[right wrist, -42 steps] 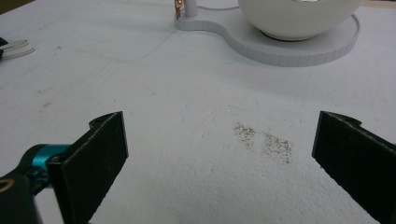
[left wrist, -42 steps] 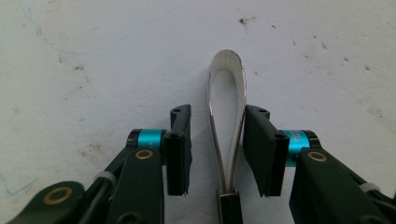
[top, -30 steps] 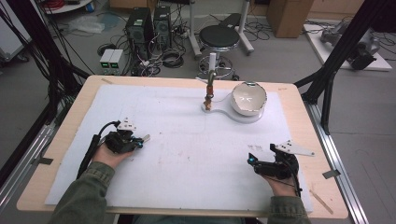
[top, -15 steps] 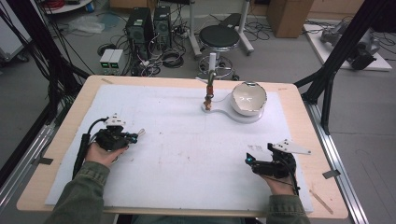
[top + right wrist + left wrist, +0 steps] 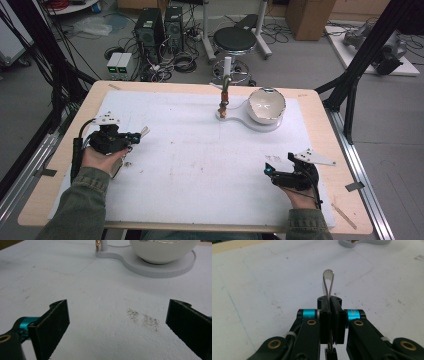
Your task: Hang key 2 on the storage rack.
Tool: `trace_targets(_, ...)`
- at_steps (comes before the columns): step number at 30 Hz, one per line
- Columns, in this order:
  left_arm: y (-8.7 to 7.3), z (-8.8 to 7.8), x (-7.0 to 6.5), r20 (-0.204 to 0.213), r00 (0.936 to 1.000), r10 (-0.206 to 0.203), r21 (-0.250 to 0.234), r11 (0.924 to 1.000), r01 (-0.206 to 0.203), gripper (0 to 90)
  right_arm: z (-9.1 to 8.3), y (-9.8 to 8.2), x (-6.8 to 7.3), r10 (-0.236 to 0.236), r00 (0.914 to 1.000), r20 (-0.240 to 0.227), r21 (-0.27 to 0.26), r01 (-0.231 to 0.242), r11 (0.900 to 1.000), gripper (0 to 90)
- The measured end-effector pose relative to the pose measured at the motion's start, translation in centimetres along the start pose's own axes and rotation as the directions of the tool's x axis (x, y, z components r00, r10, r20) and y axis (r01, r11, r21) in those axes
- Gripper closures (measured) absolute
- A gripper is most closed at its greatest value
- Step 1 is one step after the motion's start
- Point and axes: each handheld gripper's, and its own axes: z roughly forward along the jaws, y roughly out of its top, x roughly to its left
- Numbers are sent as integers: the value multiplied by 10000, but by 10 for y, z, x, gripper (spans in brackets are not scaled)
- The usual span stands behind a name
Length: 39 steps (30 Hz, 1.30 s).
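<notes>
Worktop [image 5: 320,130]: wooden, under a white sheet.
Bowl [image 5: 267,105]: white, on its stand at the far side.
Right tongs [image 5: 270,170]: spread wide, nothing between them, near the right edge.
Left tongs [image 5: 137,136]: clamped on the spoon.
Spoon [image 5: 328,281]: metal, edge-on, bowl end jutting beyond the pads, above the sheet's left part.

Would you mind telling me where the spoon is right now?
The spoon is clamped in the left tongs, at the left of the high view above the white mat, far from the bowl.
</notes>
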Motion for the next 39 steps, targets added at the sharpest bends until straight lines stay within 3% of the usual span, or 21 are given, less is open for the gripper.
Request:
trace_targets(6,18,-9,-5,90,9999,142,-306,9994,-139,865,0,0,0,-16,10000,-16,-6,16,10000,39)
trace_targets(15,44,-10,-10,146,9993,340,-665,9972,-329,865,0,0,0,-42,10000,-76,-12,42,10000,37)
trace_targets(18,52,-10,-9,340,9990,288,-810,9964,-260,864,0,0,0,-9,10000,-82,2,9,10000,35)
trace_targets(25,67,-7,-10,326,9992,240,-1092,9938,-203,865,0,-1,-1,57,10000,-68,-51,-58,10000,33)
trace_targets(39,99,10,-23,489,9955,812,-1424,9871,-736,867,-1,-2,-1,148,9998,-103,-32,-149,9999,33)
